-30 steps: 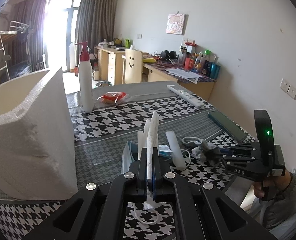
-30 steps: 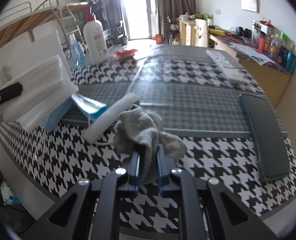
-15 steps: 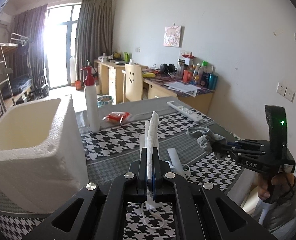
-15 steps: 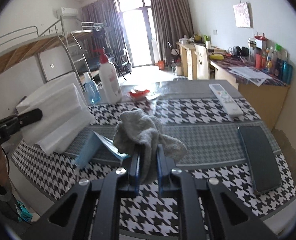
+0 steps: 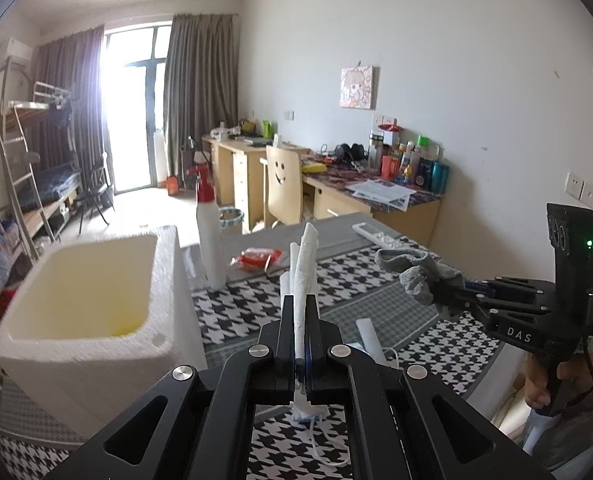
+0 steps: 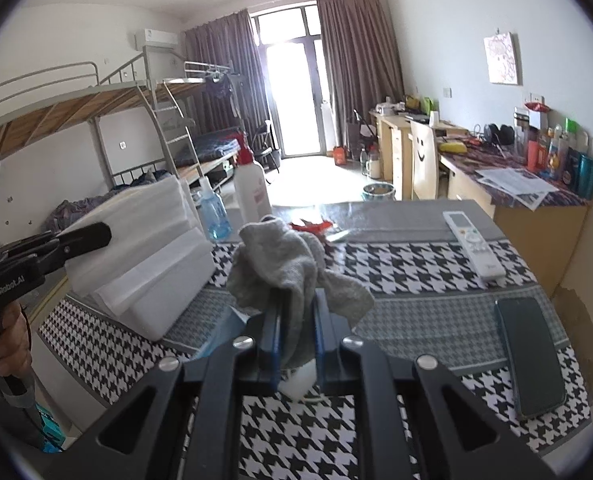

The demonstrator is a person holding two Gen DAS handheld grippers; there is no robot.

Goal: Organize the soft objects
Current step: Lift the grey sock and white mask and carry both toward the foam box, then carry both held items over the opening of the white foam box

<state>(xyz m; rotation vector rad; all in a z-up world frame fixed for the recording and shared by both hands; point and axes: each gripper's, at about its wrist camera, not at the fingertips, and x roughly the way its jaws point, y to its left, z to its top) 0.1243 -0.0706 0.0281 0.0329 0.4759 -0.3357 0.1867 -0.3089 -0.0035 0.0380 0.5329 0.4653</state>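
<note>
The left gripper [image 5: 299, 308] is clamped on a stack of white face masks [image 5: 305, 264] – held edge-up above the houndstooth table [image 5: 256, 304], just right of the white foam box [image 5: 96, 300]. The right gripper [image 6: 295, 320] pinches a crumpled grey sock [image 6: 284, 264], lifted clear of the table – a white roll [image 5: 370, 338] lies on the cloth below. A remote [image 6: 472, 244] and a dark phone [image 6: 530, 356] lie far right.

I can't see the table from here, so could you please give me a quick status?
Left gripper shut on white mask stack. Right gripper shut on grey sock. Foam box open, unobstructed.
</note>
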